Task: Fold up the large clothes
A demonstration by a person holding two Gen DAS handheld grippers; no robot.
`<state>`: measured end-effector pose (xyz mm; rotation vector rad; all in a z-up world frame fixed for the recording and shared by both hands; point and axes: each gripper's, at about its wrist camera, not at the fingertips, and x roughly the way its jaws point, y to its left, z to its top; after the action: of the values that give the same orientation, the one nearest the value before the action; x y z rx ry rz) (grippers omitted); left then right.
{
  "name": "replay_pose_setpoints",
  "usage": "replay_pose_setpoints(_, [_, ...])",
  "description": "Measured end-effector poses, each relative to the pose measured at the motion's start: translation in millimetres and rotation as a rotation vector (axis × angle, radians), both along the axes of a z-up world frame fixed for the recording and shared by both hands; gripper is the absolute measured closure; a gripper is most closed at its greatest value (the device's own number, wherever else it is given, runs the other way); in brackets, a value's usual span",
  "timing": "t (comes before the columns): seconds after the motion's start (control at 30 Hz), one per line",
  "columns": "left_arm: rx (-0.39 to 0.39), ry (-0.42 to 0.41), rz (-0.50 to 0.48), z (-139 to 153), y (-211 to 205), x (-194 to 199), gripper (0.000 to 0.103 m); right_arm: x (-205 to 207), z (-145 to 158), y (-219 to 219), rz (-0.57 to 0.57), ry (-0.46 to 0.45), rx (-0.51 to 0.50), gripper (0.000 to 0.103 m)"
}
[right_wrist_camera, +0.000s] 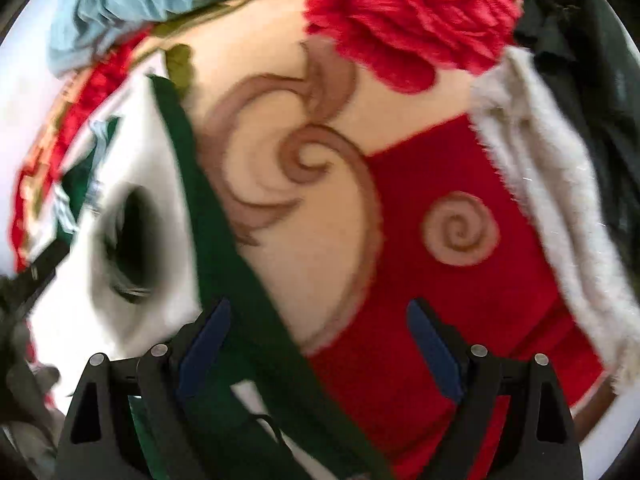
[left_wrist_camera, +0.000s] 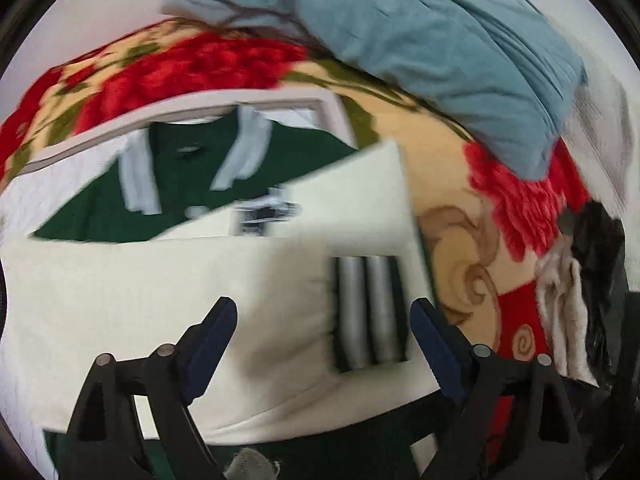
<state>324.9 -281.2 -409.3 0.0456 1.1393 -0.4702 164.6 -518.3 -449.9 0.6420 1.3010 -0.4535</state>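
Observation:
A white and dark green jersey (left_wrist_camera: 140, 288) lies folded on a patterned blanket, and the picture is blurred. Its sleeve end with grey stripes (left_wrist_camera: 368, 312) rests on the white fabric. Above that sleeve my left gripper (left_wrist_camera: 324, 316) hangs open, the pads clear of the cloth. In the right wrist view the jersey (right_wrist_camera: 132, 140) fills the left side, with its green edge band (right_wrist_camera: 224, 240) running diagonally down past the left finger. My right gripper (right_wrist_camera: 320, 308) is open above the blanket and the green band, nothing pinched.
The red and cream blanket (right_wrist_camera: 320, 240) covers the surface. A blue-grey garment (left_wrist_camera: 420, 40) is heaped along the far side. At the right edge lie a fluffy grey-white cloth (right_wrist_camera: 552, 184) and black clothing (right_wrist_camera: 592, 40).

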Motion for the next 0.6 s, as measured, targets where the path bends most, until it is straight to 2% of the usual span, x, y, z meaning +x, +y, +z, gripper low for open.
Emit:
replay_pose_setpoints(0.1, [0.053,-0.039,0.121,9.1,56.4,-0.1,0.015,12.9,3.8,-3.3,0.022,-0.083,0.086,0.012])
replay_pose_setpoints(0.2, [0.178,-0.059,0.259,-2.5,120.2,2.2,0.015,34.2,5.0,-2.7,0.068,-0.131,0.139,0.012])
replay_pose_setpoints(0.27, [0.279,-0.027,0.332,-20.7,157.4,5.8,0.015,53.9,10.8,10.3,0.142,-0.135,0.116,0.012])
replay_pose_setpoints(0.33, [0.333,0.002,0.402,-33.6,191.8,10.5,0.015,66.6,14.8,24.7,0.205,-0.097,0.068,0.012])
replay_pose_setpoints(0.43, [0.361,0.028,0.465,-37.9,218.7,-4.0,0.015,71.0,16.2,56.4,0.334,0.012,-0.045,0.012])
replay_pose_setpoints(0.53, [0.396,0.041,0.503,-40.6,226.6,-30.9,0.015,54.1,-1.6,85.8,0.437,0.145,-0.153,0.012])
replay_pose_setpoints(0.6, [0.439,0.065,0.517,-49.5,231.8,-47.3,0.015,46.9,-17.6,95.0,0.467,0.190,-0.165,0.012])
